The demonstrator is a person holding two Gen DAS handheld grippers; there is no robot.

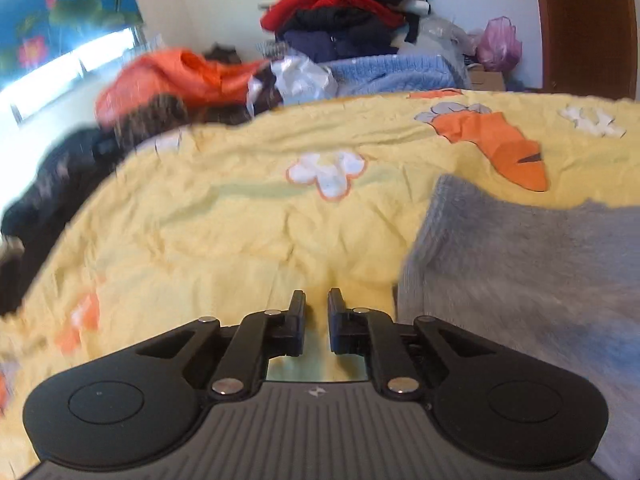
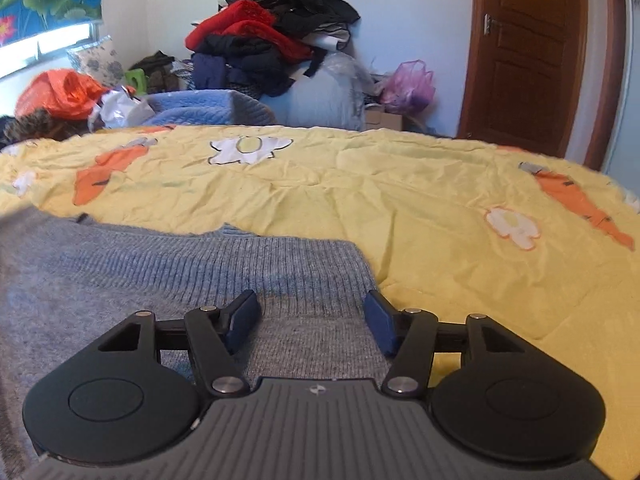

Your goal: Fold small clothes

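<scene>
two grippers, and neither holds anything. the right gripper (image 2: 311, 312) has its jaws spread wide over the right end of a grey sweater (image 2: 160, 280), the blue pads (image 2: 244, 318) low above the knit, though whether they touch it i cannot tell. the left gripper (image 1: 316, 312) has its jaws drawn in to a narrow slot with only the yellow bedspread (image 1: 224, 240) showing between them; the sweater (image 1: 520, 280) lies just beside it to the right, its edge near the right finger but apart from it. the sweater lies spread on the bedspread, ribbed band on the far side in the right wrist view, and looks not yet folded, so the fold is probably only starting. the main risk, as i judge it, is uneven grabbing: the right jaws are placed over cloth while the left ones sit off the garment and nearly closed, so a pinch there would catch the bedspread or nothing, and the fold would skew. a soft fuzzy knit may also slip or bunch if only one layer is caught. the left view is blurred, which makes the edge hard to place. further out sit an orange bag (image 2: 60, 94), a blue blanket (image 2: 200, 108), a heap of dark and red clothes (image 2: 264, 40) and a wooden door (image 2: 528, 52).
</scene>
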